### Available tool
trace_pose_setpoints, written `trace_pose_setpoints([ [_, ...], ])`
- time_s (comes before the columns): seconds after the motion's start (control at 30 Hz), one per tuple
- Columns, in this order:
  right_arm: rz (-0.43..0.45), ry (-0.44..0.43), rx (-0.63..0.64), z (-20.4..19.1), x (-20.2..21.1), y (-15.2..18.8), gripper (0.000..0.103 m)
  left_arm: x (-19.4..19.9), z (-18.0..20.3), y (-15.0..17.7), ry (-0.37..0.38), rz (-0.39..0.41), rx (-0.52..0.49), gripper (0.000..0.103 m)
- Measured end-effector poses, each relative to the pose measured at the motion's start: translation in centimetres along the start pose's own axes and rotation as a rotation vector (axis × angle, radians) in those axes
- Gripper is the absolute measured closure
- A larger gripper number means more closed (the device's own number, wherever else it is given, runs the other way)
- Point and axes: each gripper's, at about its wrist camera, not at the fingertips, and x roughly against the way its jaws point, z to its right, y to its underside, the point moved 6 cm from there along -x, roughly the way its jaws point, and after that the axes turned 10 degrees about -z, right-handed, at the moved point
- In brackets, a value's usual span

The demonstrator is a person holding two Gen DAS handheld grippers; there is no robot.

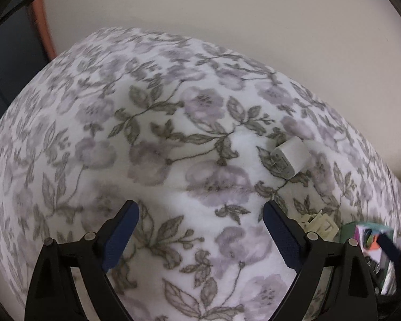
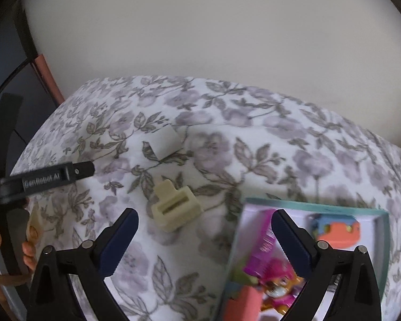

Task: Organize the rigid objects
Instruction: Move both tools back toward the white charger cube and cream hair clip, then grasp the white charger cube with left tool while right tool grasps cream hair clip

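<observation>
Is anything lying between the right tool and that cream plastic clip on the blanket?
Nothing visible. The right tool is open, and only bare floral blanket separates it from the cream clip. The teal box sits off to the right.

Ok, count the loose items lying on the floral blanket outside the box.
2. A white charger cube lies farther back on the floral blanket; a cream plastic clip lies nearer, left of the teal-rimmed box. The grippers may hide others.

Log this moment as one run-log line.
left claw: open, empty | right claw: open, empty | white charger cube, cream plastic clip: loose on floral blanket | toy box: holds toys
</observation>
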Motion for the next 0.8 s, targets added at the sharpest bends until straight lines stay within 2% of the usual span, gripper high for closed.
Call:
trace_pose_setpoints([
  [0.2, -0.051, 0.009, 0.091, -1.7, -2.0, -1.5, 0.004, -0.9, 0.0, -1.3, 0.031, -0.013, -0.043, 0.009],
  [0.37, -0.117, 0.044, 0.187, -2.9, -4.2, -1.2, 0.019, -1.8, 0.5, -1.9, 0.044, -0.025, -0.085, 0.009],
  [0.47, -0.143, 0.041, 0.202, -3.0, -5.3, -1.0, 0.023, -2.3, 0.9, -2.3, 0.076, -0.038, -0.091, 0.009],
  [0.63, -0.152, 0.027, 0.218, -3.1, -5.8, -0.8, 0.033, -2.8, 2.2, -3.3, 0.097, -0.022, -0.128, 0.009],
  [0.73, -0.147, 0.012, 0.223, -3.3, -5.8, -0.8, 0.044, -3.1, 3.0, -3.8, 0.110, -0.020, -0.147, 0.009],
  [0.8, -0.146, 0.011, 0.227, -3.4, -5.7, -0.7, 0.044, -3.4, 3.9, -4.0, 0.127, -0.020, -0.166, 0.009],
])
